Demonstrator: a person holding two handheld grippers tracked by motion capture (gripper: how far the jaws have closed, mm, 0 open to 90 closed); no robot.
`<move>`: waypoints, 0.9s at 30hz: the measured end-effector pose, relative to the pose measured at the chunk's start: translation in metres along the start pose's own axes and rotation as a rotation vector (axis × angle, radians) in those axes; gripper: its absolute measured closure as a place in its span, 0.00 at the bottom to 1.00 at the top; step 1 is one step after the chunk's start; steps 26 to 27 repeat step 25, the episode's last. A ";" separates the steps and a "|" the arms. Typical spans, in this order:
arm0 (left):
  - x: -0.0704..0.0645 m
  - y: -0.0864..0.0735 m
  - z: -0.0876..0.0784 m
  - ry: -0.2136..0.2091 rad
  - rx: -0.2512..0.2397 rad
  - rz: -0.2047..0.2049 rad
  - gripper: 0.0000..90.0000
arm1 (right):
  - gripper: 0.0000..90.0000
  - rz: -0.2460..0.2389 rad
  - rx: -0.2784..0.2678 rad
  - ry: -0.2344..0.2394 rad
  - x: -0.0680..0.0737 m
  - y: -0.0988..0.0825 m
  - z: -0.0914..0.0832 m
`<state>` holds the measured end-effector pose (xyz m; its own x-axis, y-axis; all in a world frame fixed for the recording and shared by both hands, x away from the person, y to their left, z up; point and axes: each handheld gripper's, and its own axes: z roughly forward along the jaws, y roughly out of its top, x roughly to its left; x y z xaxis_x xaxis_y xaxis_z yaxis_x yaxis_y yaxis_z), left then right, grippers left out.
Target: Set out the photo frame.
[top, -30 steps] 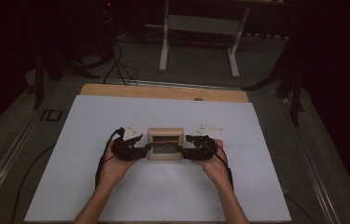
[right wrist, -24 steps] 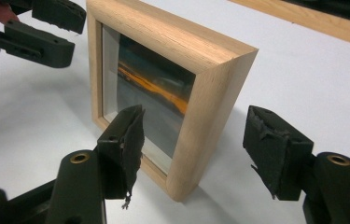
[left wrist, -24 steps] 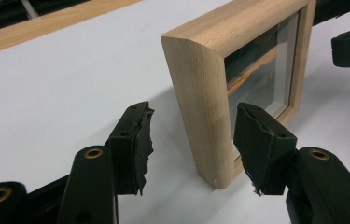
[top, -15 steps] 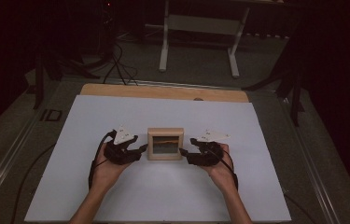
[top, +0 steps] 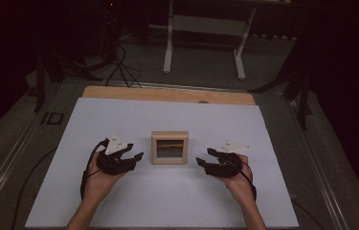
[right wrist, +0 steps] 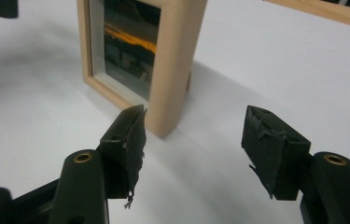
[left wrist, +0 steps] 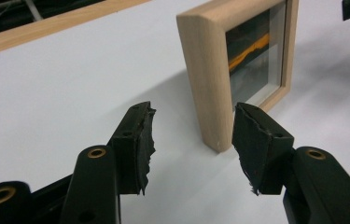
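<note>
High view – frame: the wooden picture frame (top: 169, 147) stands upright on the desk (top: 119, 120), between your 2 hands and apart from both.
High view – left gripper (top: 131, 158): its fingers are spread, tips aimed at the frame's near side, nothing in them.
High view – right gripper (top: 204, 163): its fingers are also spread and bare, a little farther off the frame.
Left gripper view – step: the frame's side edge (left wrist: 207, 74) sits just beyond and between the 2 fingers (left wrist: 137, 140); keep them wide so neither pad tips the frame.
Right gripper view – step: the frame's corner (right wrist: 172, 70) lies just past the left finger (right wrist: 128, 140); keep that pad off the glass.
Surface: a plain white sheet with a wooden strip (top: 167, 94) along its far edge.
Room: dark, with a white stand (top: 206, 28) and cables (top: 119, 67) on the floor beyond.
</note>
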<state>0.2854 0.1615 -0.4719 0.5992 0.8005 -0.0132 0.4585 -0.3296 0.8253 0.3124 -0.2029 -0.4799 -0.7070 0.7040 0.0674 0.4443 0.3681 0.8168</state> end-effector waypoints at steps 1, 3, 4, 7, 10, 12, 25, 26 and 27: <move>0.000 -0.001 -0.001 0.002 0.001 0.001 0.53 | 0.44 -0.001 0.003 -0.002 -0.001 -0.002 -0.001; 0.001 -0.004 -0.004 0.002 -0.001 -0.005 0.53 | 0.43 -0.002 0.007 -0.009 -0.002 -0.006 -0.004; 0.001 -0.006 -0.005 0.002 0.001 -0.004 0.53 | 0.43 -0.002 0.009 -0.012 -0.002 -0.007 -0.005; 0.002 -0.011 -0.007 0.001 -0.002 -0.007 0.53 | 0.43 -0.002 0.011 -0.021 -0.004 -0.013 -0.009; 0.003 -0.014 -0.008 0.003 0.002 -0.008 0.53 | 0.43 -0.006 0.015 -0.031 -0.005 -0.019 -0.014; 0.005 -0.019 -0.011 0.003 0.001 -0.019 0.53 | 0.43 -0.009 0.019 -0.037 -0.005 -0.024 -0.016; 0.010 -0.037 -0.014 0.014 0.040 -0.030 0.53 | 0.42 0.014 0.013 -0.054 -0.011 -0.037 -0.021; 0.010 -0.037 -0.014 0.014 0.040 -0.030 0.53 | 0.42 0.014 0.013 -0.054 -0.011 -0.037 -0.021; 0.010 -0.037 -0.014 0.014 0.040 -0.030 0.53 | 0.42 0.014 0.013 -0.054 -0.011 -0.037 -0.021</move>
